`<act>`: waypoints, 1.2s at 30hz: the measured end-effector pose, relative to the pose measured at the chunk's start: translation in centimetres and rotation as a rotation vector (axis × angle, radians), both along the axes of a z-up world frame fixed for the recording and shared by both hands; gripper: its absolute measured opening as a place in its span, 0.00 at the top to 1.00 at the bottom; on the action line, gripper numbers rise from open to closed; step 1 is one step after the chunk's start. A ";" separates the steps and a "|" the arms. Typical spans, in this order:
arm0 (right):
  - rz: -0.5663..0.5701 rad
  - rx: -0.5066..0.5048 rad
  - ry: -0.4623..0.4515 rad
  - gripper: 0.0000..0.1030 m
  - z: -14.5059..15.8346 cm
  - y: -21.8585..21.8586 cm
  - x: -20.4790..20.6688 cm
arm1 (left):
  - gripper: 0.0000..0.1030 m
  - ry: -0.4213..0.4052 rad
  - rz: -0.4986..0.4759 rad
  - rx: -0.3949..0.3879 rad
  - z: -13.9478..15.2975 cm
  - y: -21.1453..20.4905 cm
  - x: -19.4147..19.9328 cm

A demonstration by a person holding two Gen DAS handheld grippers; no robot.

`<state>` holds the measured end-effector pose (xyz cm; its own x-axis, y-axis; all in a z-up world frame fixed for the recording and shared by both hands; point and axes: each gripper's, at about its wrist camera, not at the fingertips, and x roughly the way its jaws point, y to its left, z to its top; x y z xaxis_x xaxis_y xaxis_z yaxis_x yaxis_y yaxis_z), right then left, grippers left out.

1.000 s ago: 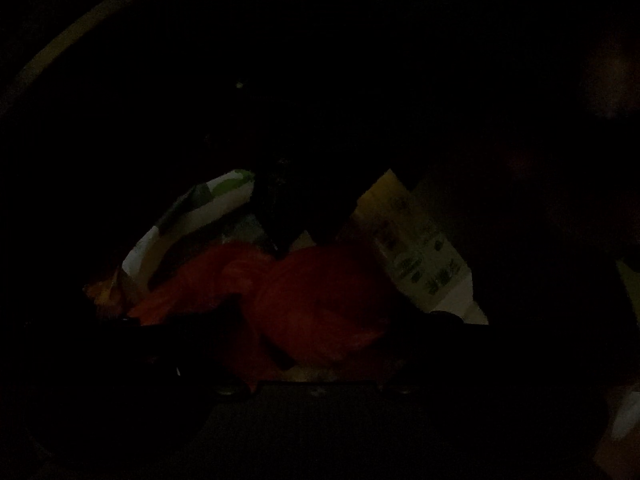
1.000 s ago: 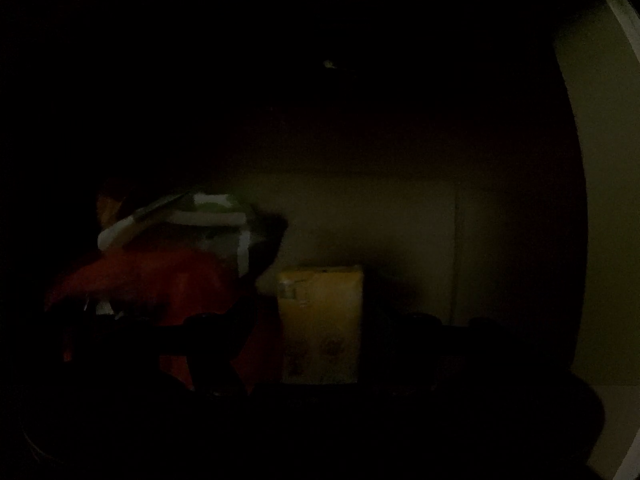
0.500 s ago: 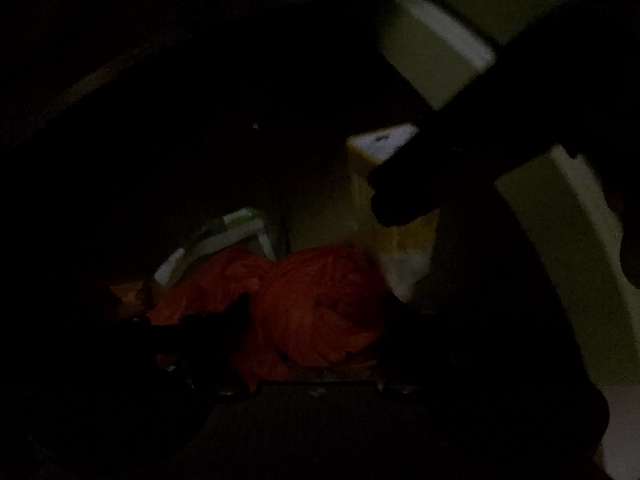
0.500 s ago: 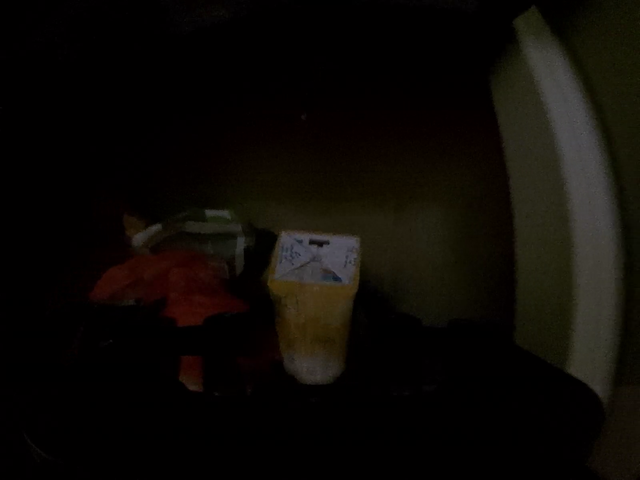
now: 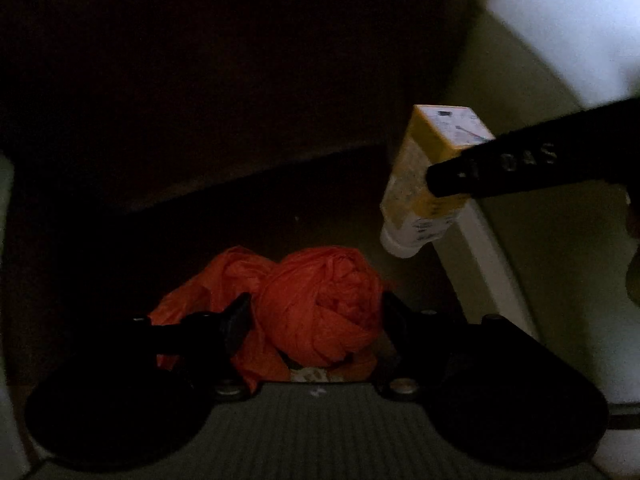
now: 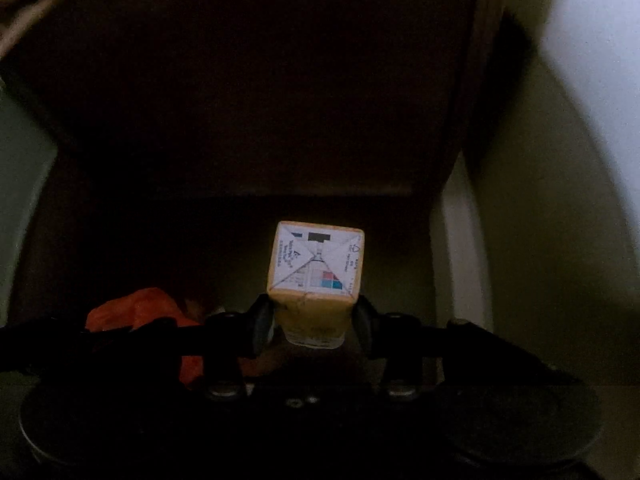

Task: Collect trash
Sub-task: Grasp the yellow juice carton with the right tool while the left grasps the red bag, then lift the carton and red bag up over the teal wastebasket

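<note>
My left gripper [image 5: 316,312] is shut on a crumpled orange plastic bag [image 5: 320,304], its two black fingers pressing the wad from both sides. My right gripper [image 6: 314,320] is shut on a yellow drink carton [image 6: 316,276], held with its white folded end facing the camera. The carton also shows in the left wrist view [image 5: 428,172], up and to the right of the bag, with a right gripper finger [image 5: 520,168] across it. The orange bag shows in the right wrist view [image 6: 136,312], low on the left.
The scene is dim. A dark brown surface [image 5: 240,100] fills the background of both views. A pale curved wall or rim [image 5: 560,40] stands on the right, also in the right wrist view [image 6: 560,160].
Both grippers have risen out of a very dark place with their items. The green-and-white wrapper seen earlier behind the orange bag is no longer in view. The pale wall has come into view.
</note>
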<state>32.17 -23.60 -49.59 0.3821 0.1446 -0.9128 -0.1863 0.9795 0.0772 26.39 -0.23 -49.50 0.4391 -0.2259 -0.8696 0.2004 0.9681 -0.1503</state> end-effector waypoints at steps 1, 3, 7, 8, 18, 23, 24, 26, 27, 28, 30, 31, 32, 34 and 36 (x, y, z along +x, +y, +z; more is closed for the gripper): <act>0.001 0.001 -0.016 0.60 1.5 0.0 -0.1 | 0.34 -0.007 0.010 -0.002 1.6 0.4 -0.1; -0.003 0.010 -0.045 0.60 5.0 0.3 0.3 | 0.34 -0.024 0.029 -0.009 4.6 1.1 -0.1; -0.002 0.026 -0.102 0.60 11.3 0.4 0.4 | 0.34 -0.054 0.071 -0.038 11.0 2.6 -0.1; 0.000 0.029 -0.117 0.60 12.9 0.6 0.2 | 0.34 -0.065 0.078 -0.044 12.6 3.0 0.0; 0.096 0.059 -0.272 0.60 27.6 2.9 1.2 | 0.34 -0.169 0.137 -0.073 27.0 7.0 1.0; 0.139 0.065 -0.353 0.60 34.2 4.5 1.9 | 0.34 -0.242 0.163 -0.111 33.0 9.2 2.4; 0.148 0.063 -0.370 0.60 35.3 4.8 2.1 | 0.34 -0.253 0.164 -0.119 33.9 9.6 2.6; 0.169 0.056 -0.402 0.60 37.9 5.6 2.5 | 0.34 -0.283 0.164 -0.126 36.7 10.0 3.3; 0.175 0.056 -0.417 0.60 39.0 5.9 2.7 | 0.34 -0.300 0.164 -0.128 37.9 10.3 3.8; 0.184 0.057 -0.434 0.60 40.2 6.2 2.9 | 0.34 -0.318 0.160 -0.132 39.1 10.5 4.1; 0.202 0.060 -0.479 0.60 42.8 6.5 3.2 | 0.34 -0.350 0.162 -0.141 41.3 11.4 4.7; 0.209 0.064 -0.498 0.60 44.0 6.9 3.5 | 0.34 -0.367 0.166 -0.149 42.6 12.0 5.1; 0.213 0.070 -0.518 0.60 45.2 7.2 3.9 | 0.34 -0.381 0.169 -0.157 43.7 12.4 5.5; 0.228 0.073 -0.557 0.60 46.7 7.9 4.7 | 0.34 -0.414 0.177 -0.160 45.9 13.2 6.7; 0.236 0.074 -0.588 0.60 48.3 8.4 5.7 | 0.34 -0.451 0.185 -0.154 47.7 14.3 7.2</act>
<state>37.85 -15.18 -1.33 0.7666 0.3403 -0.5445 -0.4279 0.9030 -0.0381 33.58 14.07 -1.84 0.8078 -0.2198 -0.5470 0.1060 0.9669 -0.2320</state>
